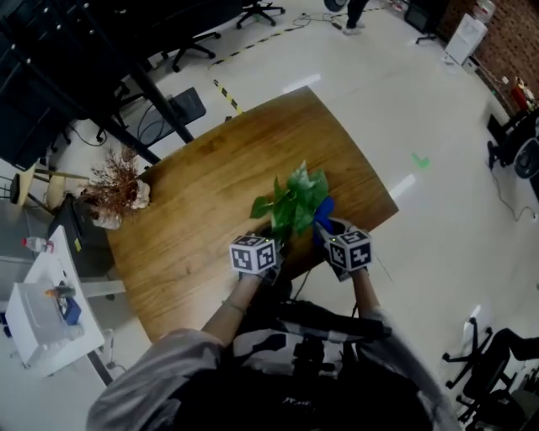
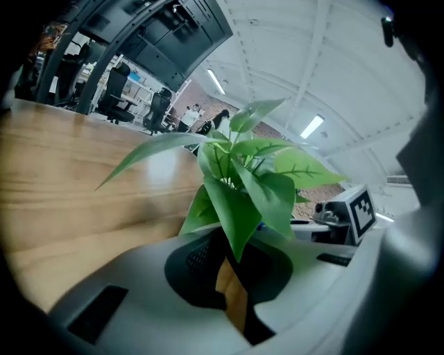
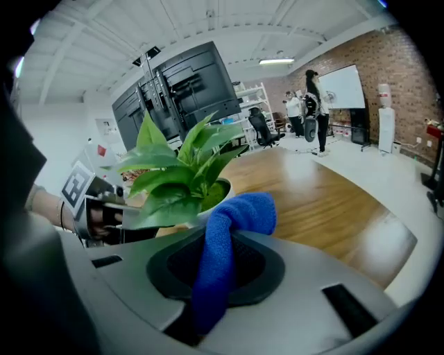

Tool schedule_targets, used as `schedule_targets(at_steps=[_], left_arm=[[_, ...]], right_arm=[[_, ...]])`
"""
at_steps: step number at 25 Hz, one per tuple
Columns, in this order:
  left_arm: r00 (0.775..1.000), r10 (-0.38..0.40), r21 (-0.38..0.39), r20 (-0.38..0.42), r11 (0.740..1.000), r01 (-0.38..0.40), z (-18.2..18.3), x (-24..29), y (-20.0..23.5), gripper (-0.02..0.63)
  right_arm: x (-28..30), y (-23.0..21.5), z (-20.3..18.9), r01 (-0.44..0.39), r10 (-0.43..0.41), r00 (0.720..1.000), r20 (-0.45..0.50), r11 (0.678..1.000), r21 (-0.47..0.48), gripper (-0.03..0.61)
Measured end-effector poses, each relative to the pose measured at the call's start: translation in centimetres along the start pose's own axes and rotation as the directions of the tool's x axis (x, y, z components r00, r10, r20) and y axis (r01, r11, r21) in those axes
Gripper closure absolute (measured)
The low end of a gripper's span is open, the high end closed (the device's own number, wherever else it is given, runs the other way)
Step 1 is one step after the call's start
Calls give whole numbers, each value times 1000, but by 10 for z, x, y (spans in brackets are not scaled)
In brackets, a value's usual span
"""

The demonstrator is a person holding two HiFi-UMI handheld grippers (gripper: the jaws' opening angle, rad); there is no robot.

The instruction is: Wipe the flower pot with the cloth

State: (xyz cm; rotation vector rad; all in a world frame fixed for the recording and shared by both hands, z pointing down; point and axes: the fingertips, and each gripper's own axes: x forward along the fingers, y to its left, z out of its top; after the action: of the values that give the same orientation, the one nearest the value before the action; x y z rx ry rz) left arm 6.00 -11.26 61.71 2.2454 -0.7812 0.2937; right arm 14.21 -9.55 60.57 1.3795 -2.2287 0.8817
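Observation:
A leafy green plant [image 1: 295, 195] stands in a white flower pot [image 3: 218, 188] near the front edge of the wooden table [image 1: 185, 219]. In the head view the leaves hide the pot. My left gripper [image 2: 232, 277] is up against the plant from the left, jaws nearly together on the pot's rim, the tips hidden by a leaf. In the right gripper view its dark fingers [image 3: 142, 232] reach the pot under the leaves. My right gripper [image 3: 215, 277] is shut on a blue cloth [image 3: 223, 239], which bulges forward against the pot's right side [image 1: 323, 212].
A dried flower arrangement [image 1: 114, 189] sits at the table's far left corner. A white cart [image 1: 42, 311] stands on the floor to the left. Black desk frames [image 1: 160, 101] and office chairs [image 1: 257, 10] lie beyond the table. People stand far off by a whiteboard [image 3: 312, 104].

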Motion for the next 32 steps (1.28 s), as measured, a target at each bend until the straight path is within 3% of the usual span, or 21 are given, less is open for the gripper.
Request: schedule_targets(at_steps=[6,13,17,19,23,27,32], left_arm=[[999,22,-29,25,999,-21,16,-3,23,607],[991,43,-108,125,994,-29,40,-6,53,607],[994,60,-80,95,995,-53,35,-9,52,608],[997,60,-43,56,997,-58,29,-10,46,607],[999,32,3,26,999,-32,22,-6,29,607],[999,24,3,24,1000,-24,20,-3,26,607],[997,47,-28,66,999,-46,30,-8,41,607]], right_arm=[[22,21,-16,-46,47,998,-36,998,33,522],[45,54,-28,-109,110,990,-91,994,19,522],[32,45,-28,-81,85,993,-84,996,45,522],[20,33,-25,-56,56,995,-86,998,3,522],[15,5,-6,-14,-3,996,-89,983,-182,522],[21,-3,28,-43,42,999,-11,979,-199,522],[30,11,28,-90,86,996,-28,975,-203,522]])
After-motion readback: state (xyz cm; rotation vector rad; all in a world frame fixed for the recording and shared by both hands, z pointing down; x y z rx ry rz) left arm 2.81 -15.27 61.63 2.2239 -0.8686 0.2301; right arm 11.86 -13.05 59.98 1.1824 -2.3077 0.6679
